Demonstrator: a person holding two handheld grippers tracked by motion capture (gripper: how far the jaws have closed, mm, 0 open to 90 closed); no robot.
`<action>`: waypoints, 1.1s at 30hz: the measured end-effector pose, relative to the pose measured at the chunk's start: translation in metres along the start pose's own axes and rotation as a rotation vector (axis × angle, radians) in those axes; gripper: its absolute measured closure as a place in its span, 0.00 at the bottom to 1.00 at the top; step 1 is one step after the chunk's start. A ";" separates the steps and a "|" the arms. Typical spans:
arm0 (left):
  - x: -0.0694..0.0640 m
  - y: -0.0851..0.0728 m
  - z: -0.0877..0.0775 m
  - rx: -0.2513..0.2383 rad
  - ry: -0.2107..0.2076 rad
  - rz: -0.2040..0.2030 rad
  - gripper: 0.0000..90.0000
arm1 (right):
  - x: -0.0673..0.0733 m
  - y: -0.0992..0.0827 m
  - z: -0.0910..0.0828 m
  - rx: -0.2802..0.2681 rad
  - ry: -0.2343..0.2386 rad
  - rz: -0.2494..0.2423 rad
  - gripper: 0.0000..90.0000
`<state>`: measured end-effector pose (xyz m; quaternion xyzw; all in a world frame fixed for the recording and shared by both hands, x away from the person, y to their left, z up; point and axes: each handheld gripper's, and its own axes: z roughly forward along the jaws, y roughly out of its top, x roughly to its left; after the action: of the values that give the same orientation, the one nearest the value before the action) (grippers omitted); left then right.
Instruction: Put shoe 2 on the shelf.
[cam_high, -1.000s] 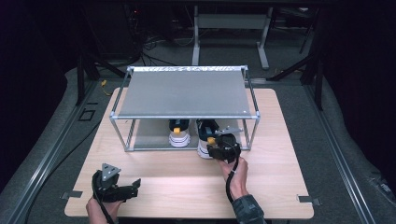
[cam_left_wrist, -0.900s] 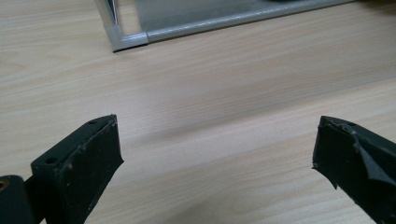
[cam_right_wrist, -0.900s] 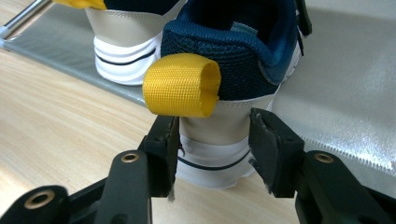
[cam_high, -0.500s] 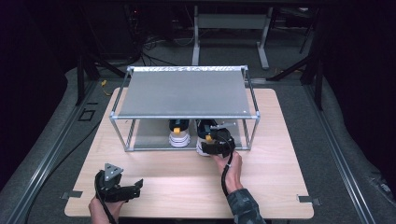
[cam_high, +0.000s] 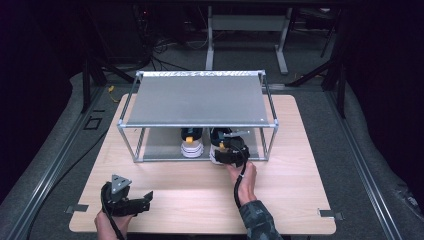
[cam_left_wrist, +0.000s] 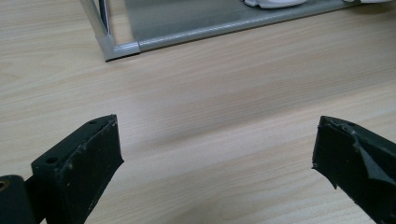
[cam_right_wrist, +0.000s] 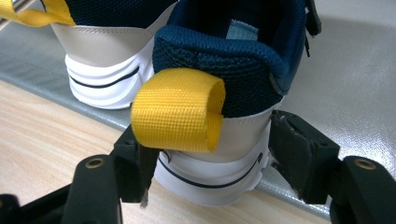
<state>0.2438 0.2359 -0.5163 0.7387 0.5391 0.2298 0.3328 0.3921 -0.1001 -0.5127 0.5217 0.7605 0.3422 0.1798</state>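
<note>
Two shoes stand side by side on the lower shelf of the rack, seen just below centre in the high view. The left shoe sits fully in, heel toward the person; the right shoe is also on the shelf, though its white heel hangs a little over the front edge. So the placing looks almost done: what seems left is to let go fully, perhaps nudge the right shoe further in, and draw the hand back.

The right tool is at that heel. Its jaws have just been opening, and they now stand apart on either side of the white sole below the yellow pull loop, with the heel between them. The right jaw stands just off the sole; the left one is hidden behind the loop, so contact there cannot be told.

The left tool rests low at the lower left of the high view, over the bare counter, jaws wide apart and holding nothing.
</note>
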 end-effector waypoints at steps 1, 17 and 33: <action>0.000 0.000 0.000 0.000 0.000 0.000 0.01 | 0.000 0.000 0.000 0.000 0.000 0.000 0.39; 0.001 -0.001 0.001 -0.010 0.001 -0.007 0.01 | 0.006 0.000 0.009 -0.041 -0.035 0.019 0.42; -0.005 0.001 0.002 -0.001 -0.009 0.012 0.02 | 0.012 0.002 0.017 -0.055 -0.041 0.022 0.43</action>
<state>0.2440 0.2304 -0.5172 0.7426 0.5333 0.2289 0.3343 0.3990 -0.0831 -0.5220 0.5318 0.7411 0.3545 0.2057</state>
